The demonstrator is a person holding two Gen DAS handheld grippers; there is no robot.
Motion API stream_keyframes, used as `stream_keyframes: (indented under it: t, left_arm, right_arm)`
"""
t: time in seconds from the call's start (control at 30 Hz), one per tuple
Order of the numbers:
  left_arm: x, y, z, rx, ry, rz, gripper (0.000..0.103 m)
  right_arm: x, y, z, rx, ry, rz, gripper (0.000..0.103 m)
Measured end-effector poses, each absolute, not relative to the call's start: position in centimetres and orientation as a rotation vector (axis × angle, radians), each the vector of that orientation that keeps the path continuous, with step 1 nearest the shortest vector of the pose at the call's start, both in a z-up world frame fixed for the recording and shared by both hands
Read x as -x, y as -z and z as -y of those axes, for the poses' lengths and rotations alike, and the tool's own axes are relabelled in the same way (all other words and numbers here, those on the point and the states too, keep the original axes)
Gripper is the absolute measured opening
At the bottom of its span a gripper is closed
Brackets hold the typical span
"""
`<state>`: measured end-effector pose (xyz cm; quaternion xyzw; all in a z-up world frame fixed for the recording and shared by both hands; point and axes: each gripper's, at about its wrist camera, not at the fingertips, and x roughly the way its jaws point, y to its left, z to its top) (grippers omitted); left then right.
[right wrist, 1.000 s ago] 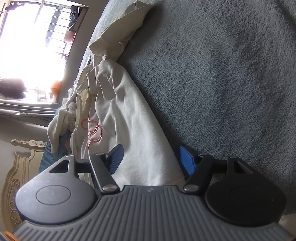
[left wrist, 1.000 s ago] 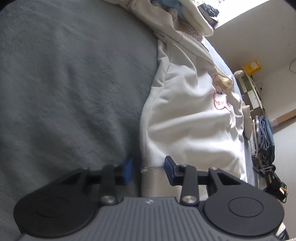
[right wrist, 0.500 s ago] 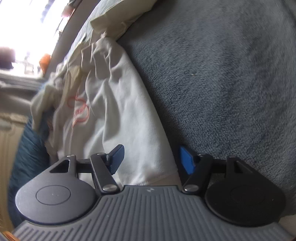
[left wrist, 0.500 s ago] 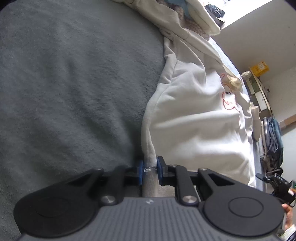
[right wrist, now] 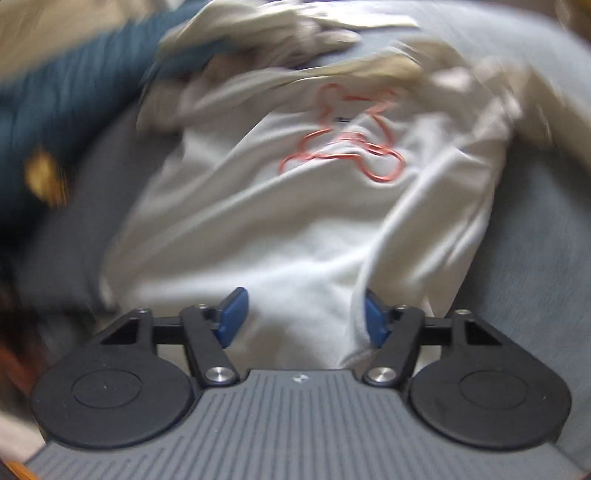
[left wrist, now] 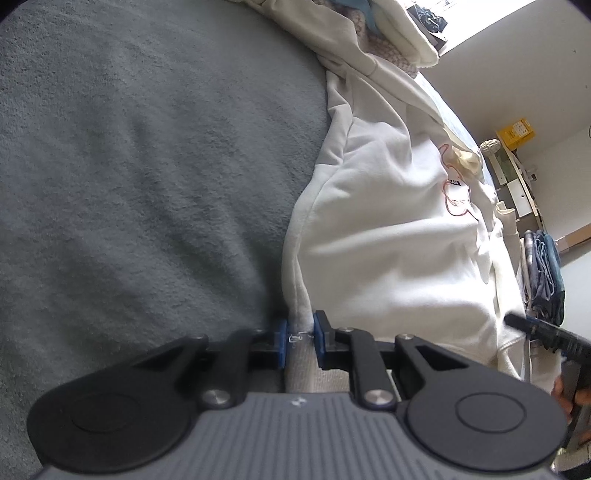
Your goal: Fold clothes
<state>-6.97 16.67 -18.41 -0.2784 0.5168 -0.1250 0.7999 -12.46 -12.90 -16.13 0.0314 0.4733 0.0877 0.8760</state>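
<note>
In the left wrist view, the left gripper (left wrist: 300, 338) sits nearest the lens, its 2 blue pads pressed narrow onto the ribbed hem corner of a white sweatshirt (left wrist: 388, 236). A loose thread shows on the cloth pinched between the pads. From that clamped corner the sweatshirt runs away along its side seam, lying on a grey fleece blanket (left wrist: 147, 166) that fills the left half of the view. A red outline print (left wrist: 456, 192) shows partway up the sweatshirt's front. At the lower right edge, part of the right gripper (left wrist: 543, 332) comes into view just beside the hem's other end, with a bit of the person's hand under it. Beyond the sweatshirt lies a heap of pale clothes (left wrist: 369, 33), and off the bed's far side hang blue garments (left wrist: 546, 273).

The right wrist view is blurred. The right gripper (right wrist: 301, 317) has its 2 blue pads spread wide, with the sweatshirt's (right wrist: 295, 221) lower edge between them; the right pad sits against a fold of the cloth, but the pads do not clamp it. Farther up is the red outline print (right wrist: 343, 140), then crumpled pale cloth, and a dark blue fabric (right wrist: 55, 110) at the upper left.
</note>
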Motion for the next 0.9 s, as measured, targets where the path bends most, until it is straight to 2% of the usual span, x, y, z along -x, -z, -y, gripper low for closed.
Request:
stream_keyframes:
  t: [0.1, 0.33, 0.53, 0.57, 0.7, 0.9]
  left_arm:
    - [6.9, 18.5, -16.8, 0.599, 0.273, -1.110, 0.017]
    - [7.1, 18.4, -17.0, 0.598, 0.264, -1.110, 0.018]
    - [7.4, 18.4, -17.2, 0.595, 0.256, -1.108, 0.017]
    - [7.4, 18.4, -17.2, 0.597, 0.256, -1.107, 0.017]
    - [7.5, 18.6, -17.6, 0.605, 0.263, -1.106, 0.018]
    - [7.4, 18.8, -18.2, 0.620, 0.281, -1.109, 0.018]
  right_arm:
    - [14.7, 15.6, 12.2, 0.060, -0.183, -0.980, 0.076]
    - [15.5, 14.7, 12.5, -0.084, -0.199, -0.944, 0.077]
    - [12.0, 14.9, 8.6, 0.071, -0.245, -0.865, 0.078]
    - [11.3, 15.2, 7.8, 0.108, -0.266, -0.869, 0.081]
    - [9.5, 17.6, 4.1, 0.261, -0.345, -0.928, 0.081]
    - [11.6, 16.5, 3.6, 0.120, -0.462, -0.905, 0.081]
